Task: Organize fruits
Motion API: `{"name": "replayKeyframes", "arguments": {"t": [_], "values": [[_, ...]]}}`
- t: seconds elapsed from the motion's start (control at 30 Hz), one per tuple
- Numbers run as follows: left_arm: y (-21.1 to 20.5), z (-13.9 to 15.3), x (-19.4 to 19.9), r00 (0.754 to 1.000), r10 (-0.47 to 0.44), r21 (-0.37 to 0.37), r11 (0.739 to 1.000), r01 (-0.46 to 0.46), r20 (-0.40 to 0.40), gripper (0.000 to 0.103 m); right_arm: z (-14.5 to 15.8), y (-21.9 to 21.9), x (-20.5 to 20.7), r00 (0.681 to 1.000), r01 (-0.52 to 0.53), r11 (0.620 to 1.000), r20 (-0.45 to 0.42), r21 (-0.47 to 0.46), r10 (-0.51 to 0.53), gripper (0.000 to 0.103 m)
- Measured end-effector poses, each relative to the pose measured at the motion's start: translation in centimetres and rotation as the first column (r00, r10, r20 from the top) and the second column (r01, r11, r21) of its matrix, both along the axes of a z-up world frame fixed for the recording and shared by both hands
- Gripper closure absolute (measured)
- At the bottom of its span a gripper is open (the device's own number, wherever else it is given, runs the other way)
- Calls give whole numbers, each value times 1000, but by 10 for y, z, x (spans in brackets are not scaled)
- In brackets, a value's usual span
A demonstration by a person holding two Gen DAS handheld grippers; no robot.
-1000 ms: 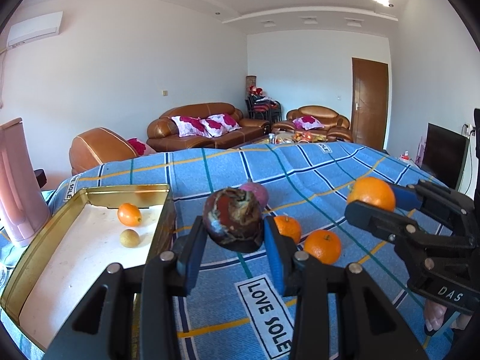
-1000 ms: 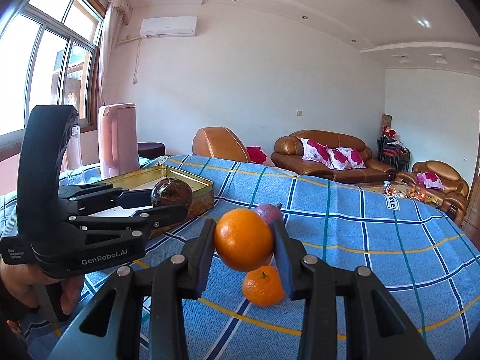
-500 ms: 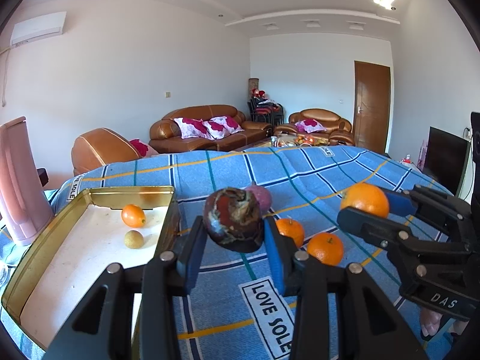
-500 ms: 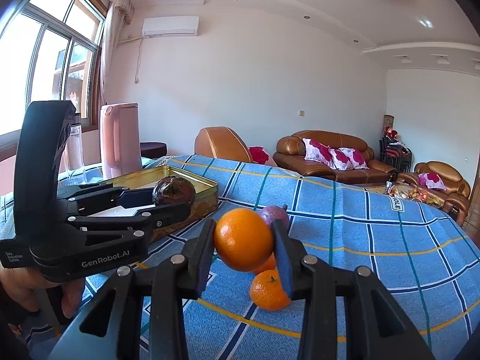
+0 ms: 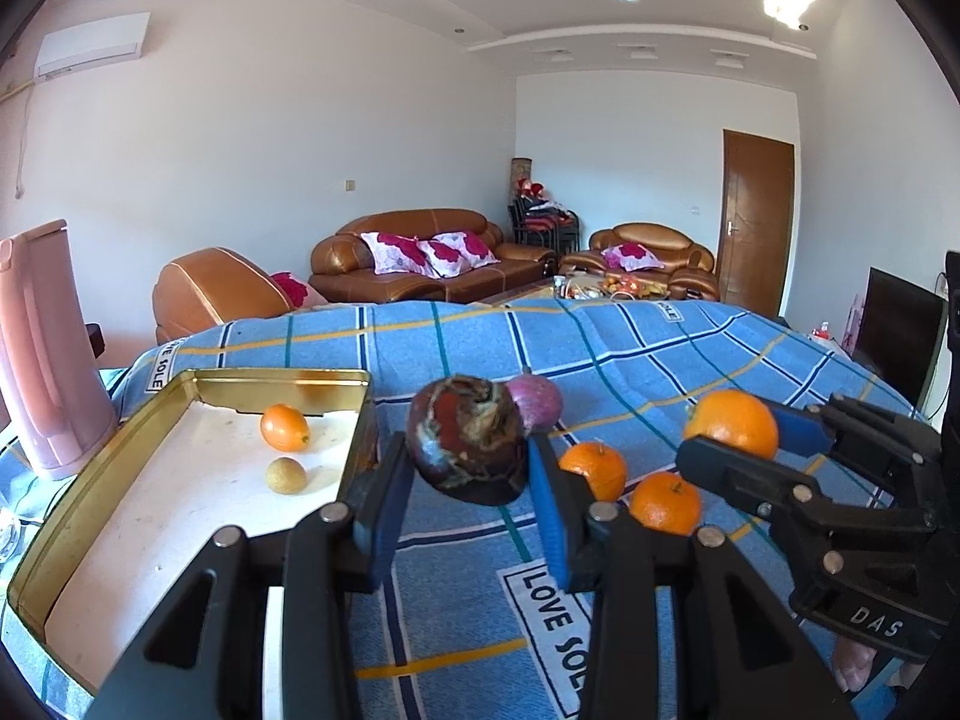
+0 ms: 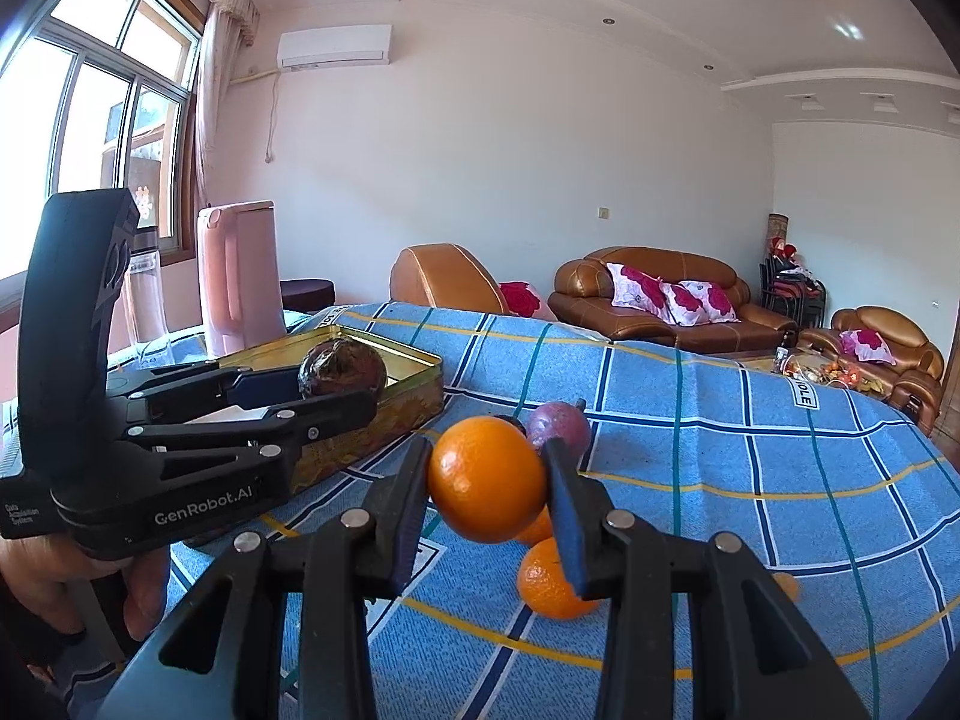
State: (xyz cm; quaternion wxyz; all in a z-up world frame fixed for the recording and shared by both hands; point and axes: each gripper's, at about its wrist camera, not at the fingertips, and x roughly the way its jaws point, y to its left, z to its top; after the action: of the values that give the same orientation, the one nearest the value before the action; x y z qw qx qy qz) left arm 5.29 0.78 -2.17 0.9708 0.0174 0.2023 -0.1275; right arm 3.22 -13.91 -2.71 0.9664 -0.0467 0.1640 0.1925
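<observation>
My left gripper [image 5: 471, 483] is shut on a dark, mottled red-brown fruit [image 5: 468, 438], held above the blue checked cloth beside the gold tin tray [image 5: 90, 498]. The same fruit [image 6: 342, 369] shows in the right wrist view, over the tray's [image 6: 414, 387] edge. My right gripper [image 6: 489, 489] is shut on an orange [image 6: 486, 480], also seen from the left as the orange [image 5: 732, 423]. Two small oranges [image 5: 597, 468] [image 5: 665, 503] and a purple fruit [image 5: 537, 402] lie on the cloth. Inside the tray sit a small orange [image 5: 285, 427] and a yellowish fruit [image 5: 286, 475].
A pink kettle [image 5: 42, 354] stands left of the tray. A hand [image 6: 72, 594] holds the left gripper's grip. Brown sofas [image 5: 432, 261] and a door [image 5: 756, 222] lie beyond the table. The cloth [image 5: 600, 348] stretches far and right.
None of the fruit has shifted. Both grippers hold their fruit nearly still, with only a slight drift of the views.
</observation>
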Motion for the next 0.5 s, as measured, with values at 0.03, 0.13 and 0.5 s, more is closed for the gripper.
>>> {"name": "replayKeyframes", "arguments": {"t": [0.03, 0.13, 0.5], "values": [[1, 0, 0, 1000, 5, -1, 1000, -5, -3, 64, 0, 1, 1, 1000, -1, 1000, -4, 1, 1, 64], [5, 0, 1, 1000, 20, -4, 1000, -20, -12, 64, 0, 4, 1, 1000, -8, 1000, -12, 7, 8, 64], [25, 1, 5, 997, 71, 12, 997, -70, -32, 64, 1, 27, 6, 998, -26, 997, -59, 67, 30, 64]]}}
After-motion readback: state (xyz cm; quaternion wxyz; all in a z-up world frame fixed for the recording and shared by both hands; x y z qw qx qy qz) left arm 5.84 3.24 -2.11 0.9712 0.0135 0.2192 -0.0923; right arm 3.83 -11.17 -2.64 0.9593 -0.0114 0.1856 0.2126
